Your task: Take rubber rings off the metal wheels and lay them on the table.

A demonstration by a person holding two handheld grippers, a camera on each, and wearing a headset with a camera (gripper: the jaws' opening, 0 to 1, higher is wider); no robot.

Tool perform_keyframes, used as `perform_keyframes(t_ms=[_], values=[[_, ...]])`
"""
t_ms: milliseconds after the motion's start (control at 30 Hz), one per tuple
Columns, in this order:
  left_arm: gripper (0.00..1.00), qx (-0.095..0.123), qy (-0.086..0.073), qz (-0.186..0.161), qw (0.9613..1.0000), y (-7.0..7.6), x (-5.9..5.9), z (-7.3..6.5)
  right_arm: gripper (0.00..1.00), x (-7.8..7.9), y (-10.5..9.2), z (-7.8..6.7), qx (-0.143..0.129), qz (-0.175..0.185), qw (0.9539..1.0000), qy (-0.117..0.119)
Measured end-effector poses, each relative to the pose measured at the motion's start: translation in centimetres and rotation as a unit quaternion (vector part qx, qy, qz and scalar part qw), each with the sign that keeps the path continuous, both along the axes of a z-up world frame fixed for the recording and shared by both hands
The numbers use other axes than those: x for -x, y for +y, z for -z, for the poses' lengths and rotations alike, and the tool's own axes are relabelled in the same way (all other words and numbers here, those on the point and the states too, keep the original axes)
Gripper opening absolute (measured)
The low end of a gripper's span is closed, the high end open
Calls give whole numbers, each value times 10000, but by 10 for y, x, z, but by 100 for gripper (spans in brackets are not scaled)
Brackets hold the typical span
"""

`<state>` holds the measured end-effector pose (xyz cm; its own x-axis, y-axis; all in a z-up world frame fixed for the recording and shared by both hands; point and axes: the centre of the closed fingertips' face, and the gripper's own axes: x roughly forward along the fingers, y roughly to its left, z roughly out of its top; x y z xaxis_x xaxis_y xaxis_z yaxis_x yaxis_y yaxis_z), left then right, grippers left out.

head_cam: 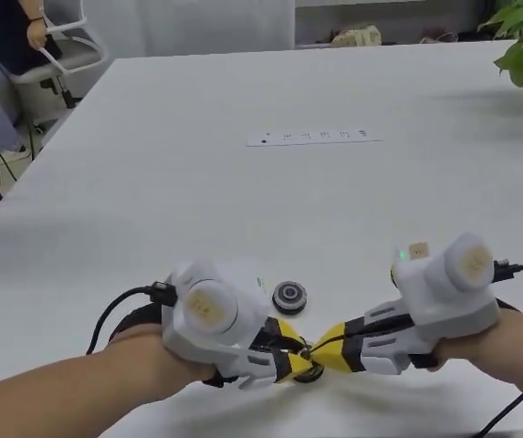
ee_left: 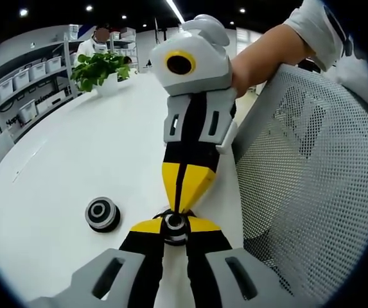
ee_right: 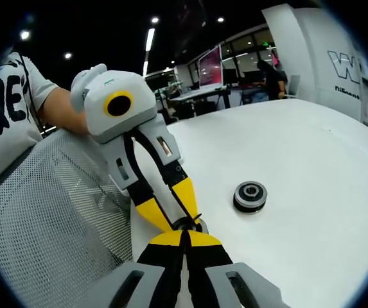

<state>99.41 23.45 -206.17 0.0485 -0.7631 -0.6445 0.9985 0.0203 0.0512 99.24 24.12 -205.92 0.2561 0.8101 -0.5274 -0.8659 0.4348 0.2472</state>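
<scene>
**2 grippers nose to nose on 1 small wheel**

The left gripper (ee_left: 175, 224) is clamped on a metal wheel (ee_left: 175, 231), held just above the near edge of the table (head_cam: 316, 201). The right gripper (ee_right: 187, 236) meets it head-on, jaws pressed together, tips right at the wheel's rim. Whether they've actually pinched the rubber ring is too small to tell.

Here's the danger: that wheel is tiny and round, so a pull off its axis could twist it out of the left jaws and send it off the near edge. If the right tips have only a sliver of rubber, I'd expect them to slip and the ring to snap back. A ring stretched too hard could also flick away.

A 2nd wheel (head_cam: 289, 296) sits on the table just beyond the tips, dark band on it.

Containers? A pot (ee_left: 110, 86) holding a green plant (ee_left: 97, 67), and shelf bins (ee_left: 33, 67), contents unreadable.
</scene>
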Motion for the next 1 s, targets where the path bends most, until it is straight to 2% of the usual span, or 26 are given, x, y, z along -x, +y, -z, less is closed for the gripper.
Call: perform_keyframes(t_ms=[467,533,600,667,767,1000], values=[[8,24,98,-20,9999,0,0,0,0,-1,-5,0,-21,89,10000,33],[9,7,60,23,10000,0,0,-1,0,-1,-5,0,-17,90,10000,32],[11,-21,93,73,9999,1,2,-1,0,-1,-5,0,-25,94,9999,39],[12,-50,42,110,9999,1,2,-1,0,-1,-5,-1,-36,95,9999,37],[13,-34,61,124,9999,2,3,-4,0,-1,-5,-2,-58,102,9999,29],[16,-18,-23,227,9997,4,5,-11,0,-3,-6,-5,-103,138,9999,-1]])
